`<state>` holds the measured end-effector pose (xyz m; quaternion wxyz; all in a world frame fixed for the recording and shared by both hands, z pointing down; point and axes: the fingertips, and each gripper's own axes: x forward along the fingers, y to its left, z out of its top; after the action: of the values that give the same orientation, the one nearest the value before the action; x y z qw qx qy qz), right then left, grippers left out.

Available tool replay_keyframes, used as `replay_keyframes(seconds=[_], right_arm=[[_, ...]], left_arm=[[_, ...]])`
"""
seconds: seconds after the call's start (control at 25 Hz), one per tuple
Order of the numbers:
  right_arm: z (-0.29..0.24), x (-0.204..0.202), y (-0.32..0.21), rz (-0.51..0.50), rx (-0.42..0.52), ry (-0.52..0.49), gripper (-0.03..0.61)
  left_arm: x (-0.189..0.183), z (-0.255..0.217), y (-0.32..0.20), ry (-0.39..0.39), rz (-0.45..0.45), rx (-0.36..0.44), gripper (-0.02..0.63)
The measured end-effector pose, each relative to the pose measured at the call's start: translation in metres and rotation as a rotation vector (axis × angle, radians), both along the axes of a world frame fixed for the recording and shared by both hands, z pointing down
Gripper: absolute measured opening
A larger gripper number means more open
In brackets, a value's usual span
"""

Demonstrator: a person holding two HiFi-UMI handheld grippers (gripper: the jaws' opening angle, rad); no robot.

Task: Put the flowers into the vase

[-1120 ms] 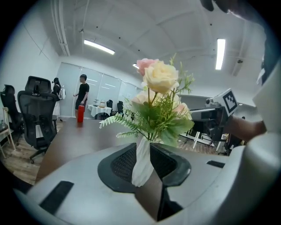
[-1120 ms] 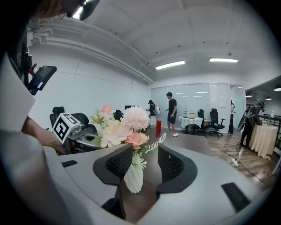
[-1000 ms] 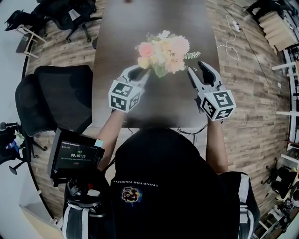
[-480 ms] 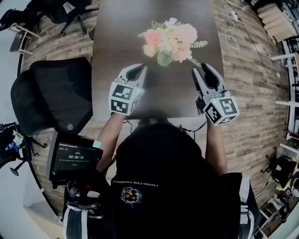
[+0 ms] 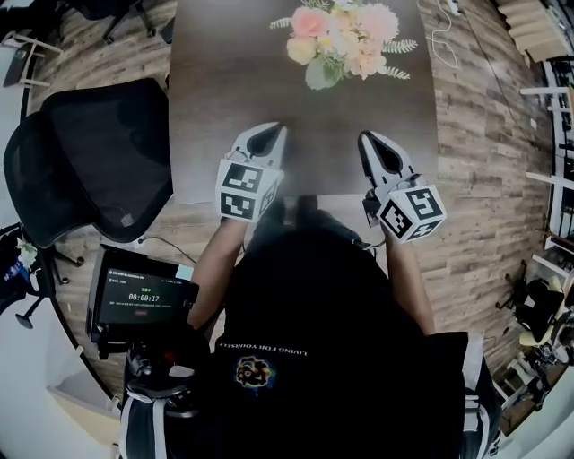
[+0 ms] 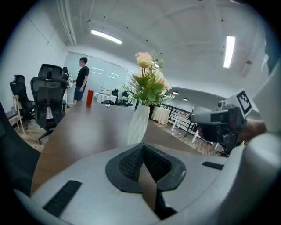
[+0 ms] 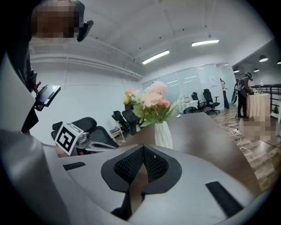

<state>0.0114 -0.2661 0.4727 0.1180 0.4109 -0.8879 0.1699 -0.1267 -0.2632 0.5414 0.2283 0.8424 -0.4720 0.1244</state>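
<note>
A bunch of pink and cream flowers (image 5: pixel 341 36) stands in a white ribbed vase (image 6: pixel 138 124) at the far middle of the dark table (image 5: pixel 215 90). The same flowers (image 7: pixel 151 103) and vase (image 7: pixel 163 135) show in the right gripper view. My left gripper (image 5: pixel 274 133) and right gripper (image 5: pixel 366 140) hover side by side over the table's near edge, well short of the vase. Both are shut with nothing between the jaws; the right jaws have just closed. In the left gripper view, the left gripper (image 6: pixel 142 147) points at the vase. The right gripper (image 7: pixel 143 149) also points at it.
A black office chair (image 5: pixel 99 152) stands left of the table, and a small screen (image 5: pixel 143 300) sits beside me. A white cable (image 5: pixel 439 18) lies on the wood floor at far right. A person (image 6: pixel 81 81) stands beyond the table, by a red thing (image 6: pixel 89 96).
Both grippers drew back from the flowers toward the near table edge. The right gripper's jaws went from open to shut; the left closed earlier.
</note>
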Motion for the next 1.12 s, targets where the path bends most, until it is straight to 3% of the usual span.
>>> replay_keyframes(seconds=[0.36, 0.52, 0.76, 1.12], right_arm=[[0.009, -0.024, 0.055, -0.141, 0.022, 0.029, 0.018], [0.008, -0.001, 0.092, -0.142, 0.039, 0.029, 0.018], [-0.007, 0.065, 0.180, -0.135, 0.065, -0.028, 0.018], [0.013, 0.042, 0.174, -0.160, 0.038, -0.100, 0.018]], left_arm=[[0.018, -0.013, 0.048, -0.032, -0.021, 0.024, 0.006], [0.039, -0.021, 0.086, -0.049, -0.027, 0.042, 0.006], [0.100, -0.050, 0.180, -0.139, -0.024, 0.088, 0.006], [0.067, -0.043, 0.185, -0.190, -0.086, 0.052, 0.006]])
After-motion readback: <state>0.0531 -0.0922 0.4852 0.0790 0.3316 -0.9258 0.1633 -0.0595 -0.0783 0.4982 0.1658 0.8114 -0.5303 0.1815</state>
